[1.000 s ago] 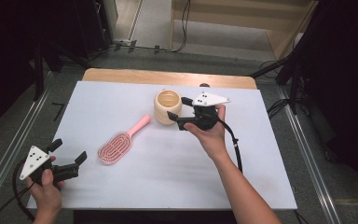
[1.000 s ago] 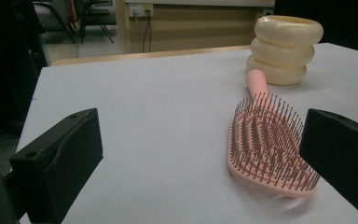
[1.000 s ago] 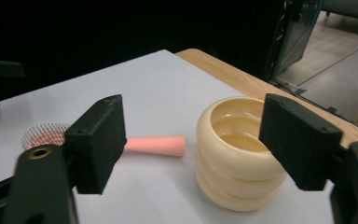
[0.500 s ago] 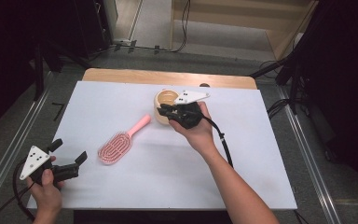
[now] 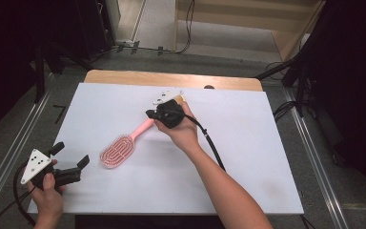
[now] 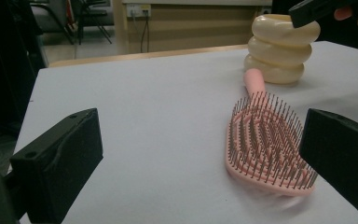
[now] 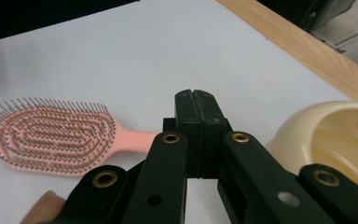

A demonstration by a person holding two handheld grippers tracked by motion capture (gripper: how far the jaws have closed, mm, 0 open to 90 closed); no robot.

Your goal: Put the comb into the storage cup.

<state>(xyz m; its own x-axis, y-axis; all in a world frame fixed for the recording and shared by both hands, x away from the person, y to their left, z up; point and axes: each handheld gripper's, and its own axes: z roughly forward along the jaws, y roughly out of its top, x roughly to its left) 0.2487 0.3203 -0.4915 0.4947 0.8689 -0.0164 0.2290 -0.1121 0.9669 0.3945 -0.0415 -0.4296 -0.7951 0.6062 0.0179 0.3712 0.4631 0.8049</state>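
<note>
White table (image 5: 248,157): pink hairbrush (image 5: 122,146) diagonal, handle toward cream cup (image 6: 279,49).

On the white surface (image 5: 248,157) lies a pink plastic paddle hairbrush (image 5: 124,146), bristles up, its handle running up and right toward the right gripper (image 5: 151,114). That black gripper, held in the person's right hand (image 5: 182,131), sits over the handle's end with its jaws together, covering most of a cream-coloured ringed cup (image 5: 183,98). The left gripper (image 5: 71,157) rests at the surface's near left corner, jaws spread apart, left of the brush head.
</note>
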